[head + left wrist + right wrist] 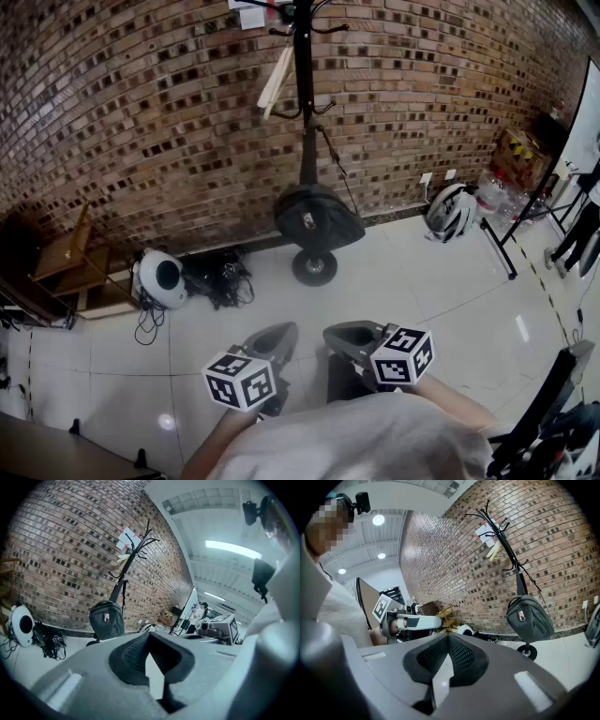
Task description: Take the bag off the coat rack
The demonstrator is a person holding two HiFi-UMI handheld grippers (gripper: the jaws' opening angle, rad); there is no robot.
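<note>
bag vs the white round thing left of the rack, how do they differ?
The bag is dark grey; the white round thing is white with a dark face. The bag hangs on the rack, off the floor; the white round thing sits on the floor beside cables. Both are by the brick wall.

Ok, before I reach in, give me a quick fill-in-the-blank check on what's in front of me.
1. The grey ____ hangs by its strap from the coat rack.
2. The fingers of the left gripper and the right gripper are ____, with nothing between them.
3. The rack stands against a ____ wall.
Missing words: bag; shut; brick.
</note>
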